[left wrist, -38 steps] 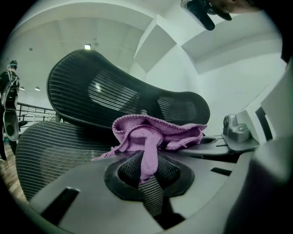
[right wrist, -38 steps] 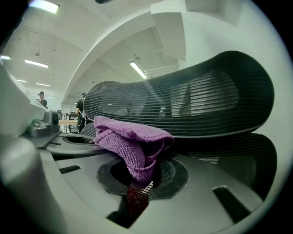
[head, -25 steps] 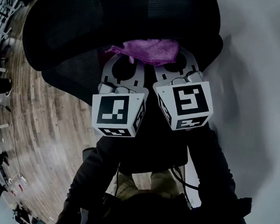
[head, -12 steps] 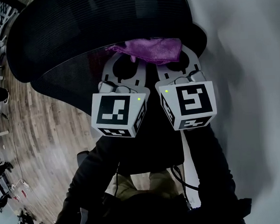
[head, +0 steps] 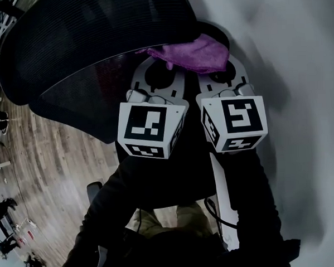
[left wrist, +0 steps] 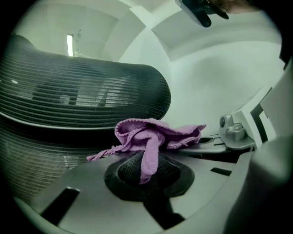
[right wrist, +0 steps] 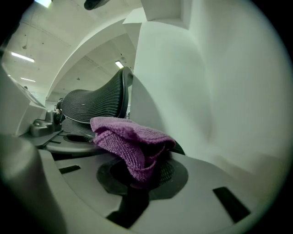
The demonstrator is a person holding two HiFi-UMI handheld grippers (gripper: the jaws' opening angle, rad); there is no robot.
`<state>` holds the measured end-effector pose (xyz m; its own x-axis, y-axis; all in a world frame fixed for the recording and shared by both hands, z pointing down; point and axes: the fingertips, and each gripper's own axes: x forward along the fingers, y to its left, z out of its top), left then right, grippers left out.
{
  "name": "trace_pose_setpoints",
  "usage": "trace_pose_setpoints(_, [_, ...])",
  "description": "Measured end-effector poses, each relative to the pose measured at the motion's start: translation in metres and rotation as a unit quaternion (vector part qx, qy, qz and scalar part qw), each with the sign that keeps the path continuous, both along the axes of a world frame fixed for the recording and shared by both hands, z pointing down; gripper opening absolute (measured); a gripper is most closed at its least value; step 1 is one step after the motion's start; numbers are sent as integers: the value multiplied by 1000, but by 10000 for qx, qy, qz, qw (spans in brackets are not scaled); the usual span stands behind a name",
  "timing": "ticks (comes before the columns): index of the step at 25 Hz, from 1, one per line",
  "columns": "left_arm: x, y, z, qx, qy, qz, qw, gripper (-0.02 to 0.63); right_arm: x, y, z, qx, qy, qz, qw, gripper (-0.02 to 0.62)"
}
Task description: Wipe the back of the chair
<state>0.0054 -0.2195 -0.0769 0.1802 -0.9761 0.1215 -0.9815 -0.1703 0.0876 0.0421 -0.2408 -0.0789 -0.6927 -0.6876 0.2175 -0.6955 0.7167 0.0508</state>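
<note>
- Both claws are clenched on the same cloth point(head: 199, 51). The left claw point(head: 154, 69) and right claw point(head: 224, 72) sit side by side.
- The cloth sits at the right end of the chair back point(head: 84, 45), on its top edge and close to the wall point(head: 297, 67).
- Risk 1: the left claw point(left wrist: 146, 167) only pinches a thin hanging strip of cloth point(left wrist: 155, 135). My guess is that drag on the mesh would pull the strip out, leaving one claw carrying the cloth.
- Risk 2: if the claws drift apart mid-stroke, the weaker grip lets go first.
- Risk 3: the cloth is bunched, so little of it faces the mesh. If I tip too far, bare claw plates could scrape the chair back instead of the cloth.
- Risk 4: the wall is close on the right, so a wide stroke that way could knock the right claw into it.
- Risk 5: a hard push may swing or roll the chair — I can't see its base to judge.
- Head view only: shows both claws together and how much of the chair back lies off to the left. It doesn't show the grip itself.
- Left claw view only: shows the strip caught in the jaws, with the chair back point(left wrist: 82, 96) just behind it.
- Right claw view only: shows the right claw point(right wrist: 137, 176) biting a thick wad of cloth point(right wrist: 130, 141), with the wall point(right wrist: 219, 91) filling the right side.
- No view settles whether the cloth is actually pressed on the mesh.
</note>
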Motion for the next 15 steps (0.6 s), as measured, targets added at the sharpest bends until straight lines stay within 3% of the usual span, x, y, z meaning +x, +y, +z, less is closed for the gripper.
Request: trace_pose_setpoints(15, [53,-22,-6,28,-17,482,9988,52,52,-20,-6,-12,-66,370,9993,51])
